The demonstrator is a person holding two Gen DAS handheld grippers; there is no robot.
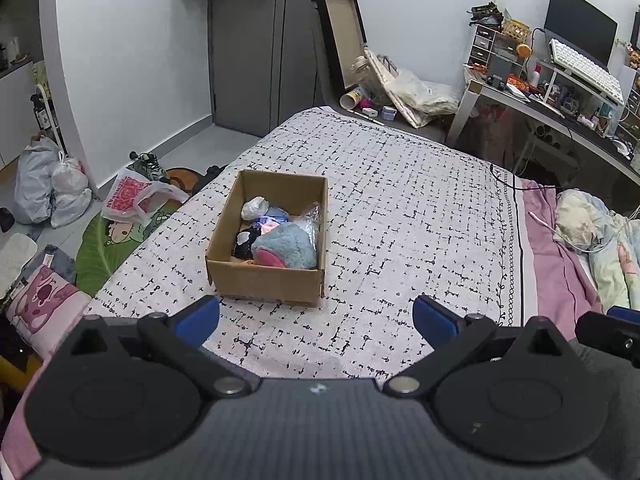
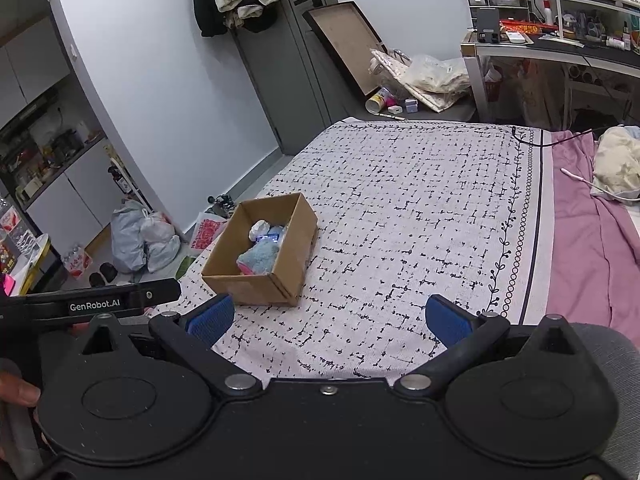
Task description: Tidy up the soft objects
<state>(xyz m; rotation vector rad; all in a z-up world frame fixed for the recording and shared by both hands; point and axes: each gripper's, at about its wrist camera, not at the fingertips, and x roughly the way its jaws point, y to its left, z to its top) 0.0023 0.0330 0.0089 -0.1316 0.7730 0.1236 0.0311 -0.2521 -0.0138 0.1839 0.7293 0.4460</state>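
A bed [image 1: 400, 200] covered by a white blanket [image 2: 400, 208] with a black dash pattern and a vine border carries everything; a pink sheet [image 2: 588, 216] shows along its right edge. A cardboard box [image 1: 264, 280] sits open near the bed's left edge, toward the near side. Inside it lie the soft objects: a blue plush with a pink patch [image 1: 280, 248] against the near wall, a black-and-white piece [image 1: 245, 240] beside it on the left, a white bundle [image 1: 254, 207] toward the far wall, and a clear plastic bag [image 1: 310, 216] against the right wall.

The left gripper [image 1: 316, 316] hovers over the blanket just short of the box, its blue pads spread wide, holding nothing. The right gripper [image 2: 330, 318] hangs to the box's right, likewise spread and empty. In the right wrist view the left gripper's black arm reads "GenRobot.AI" [image 2: 95, 305].
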